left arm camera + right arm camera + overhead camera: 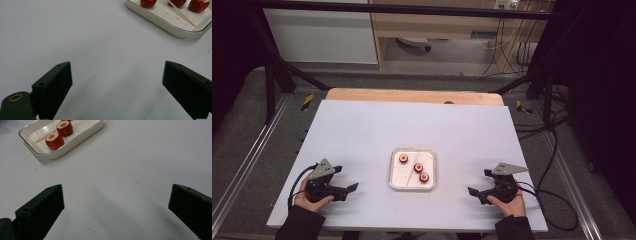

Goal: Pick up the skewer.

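High view first: we see a white tray [412, 169] at the middle of the pale tabletop [362, 130], holding three red fruit pieces [418, 167] with hollowed cores and a thin wooden skewer [182, 13] lying loose among them. None of the pieces is on the skewer, so we judge that the work has not begun and every step is left. Our left hand-held gripper [350, 189] rests low on the tabletop left of the tray, well apart, jaws spread wide and empty. Our right hand-held gripper [474, 192] mirrors it on the right, also wide open, holding nothing, both aimed inward at the tray.
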Demonstrator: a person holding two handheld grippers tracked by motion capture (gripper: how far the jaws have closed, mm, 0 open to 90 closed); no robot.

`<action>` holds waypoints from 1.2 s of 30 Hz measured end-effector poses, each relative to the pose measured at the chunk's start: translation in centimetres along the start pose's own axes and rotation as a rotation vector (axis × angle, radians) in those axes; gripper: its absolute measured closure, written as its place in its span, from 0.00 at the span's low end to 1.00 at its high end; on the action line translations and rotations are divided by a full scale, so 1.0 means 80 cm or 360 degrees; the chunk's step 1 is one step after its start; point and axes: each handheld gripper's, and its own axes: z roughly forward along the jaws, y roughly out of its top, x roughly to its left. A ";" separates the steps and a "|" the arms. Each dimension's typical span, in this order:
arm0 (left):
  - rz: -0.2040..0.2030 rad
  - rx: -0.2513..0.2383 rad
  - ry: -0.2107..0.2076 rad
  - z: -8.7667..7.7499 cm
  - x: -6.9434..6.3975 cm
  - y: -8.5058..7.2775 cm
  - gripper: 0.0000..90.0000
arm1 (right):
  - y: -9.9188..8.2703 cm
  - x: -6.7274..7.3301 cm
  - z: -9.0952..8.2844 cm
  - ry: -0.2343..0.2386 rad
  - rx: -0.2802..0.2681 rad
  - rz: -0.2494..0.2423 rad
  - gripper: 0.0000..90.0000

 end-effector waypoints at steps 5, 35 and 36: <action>0.0005 0.0009 -0.0001 0.001 -0.001 0.001 0.10 | 0.000 0.000 -0.002 0.0001 -0.0005 0.0005 0.01; 0.0013 0.0065 -0.0005 0.020 -0.037 0.025 0.09 | 0.000 0.000 0.001 -0.0017 0.0010 0.0004 0.01; 0.0016 0.0066 -0.0002 0.021 -0.039 0.027 0.09 | 0.000 0.000 0.001 -0.0017 0.0014 0.0001 0.01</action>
